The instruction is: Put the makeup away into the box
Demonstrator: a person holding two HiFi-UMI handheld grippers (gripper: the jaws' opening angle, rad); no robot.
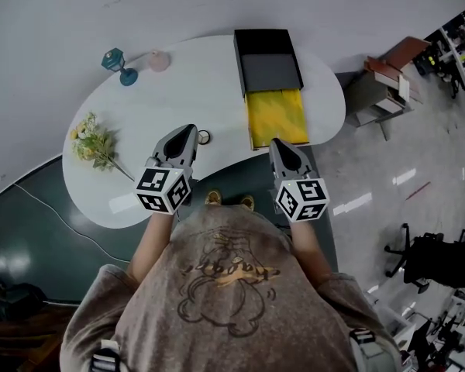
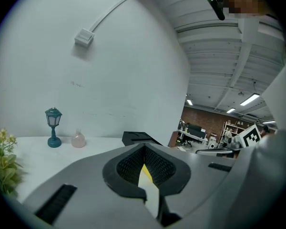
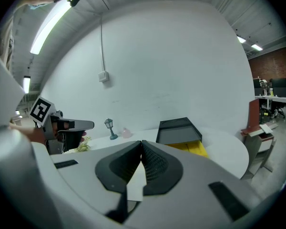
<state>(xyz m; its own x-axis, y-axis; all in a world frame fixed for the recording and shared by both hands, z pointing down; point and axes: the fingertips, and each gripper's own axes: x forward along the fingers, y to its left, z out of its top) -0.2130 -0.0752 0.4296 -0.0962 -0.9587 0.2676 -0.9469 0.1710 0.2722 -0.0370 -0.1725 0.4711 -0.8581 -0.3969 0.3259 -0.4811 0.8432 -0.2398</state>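
The box (image 1: 270,68) lies open at the far right of the white table (image 1: 139,115), with a black lid part and a yellow lining (image 1: 277,117). A small dark round item (image 1: 204,137) rests on the table just right of my left gripper's tip. My left gripper (image 1: 187,135) hovers over the table's near edge, shut and empty. My right gripper (image 1: 281,146) is near the yellow end of the box, jaws together with nothing between them. The left gripper view shows the box (image 2: 139,137) beyond shut jaws (image 2: 144,150). From the right gripper (image 3: 142,145) the box (image 3: 178,130) lies ahead.
A teal lamp (image 1: 118,62) and a pink bottle (image 1: 159,60) stand at the table's far left, and a flower sprig (image 1: 93,144) lies at its left end. A grey side table with books (image 1: 384,84) is on the right. A white wall runs behind the table.
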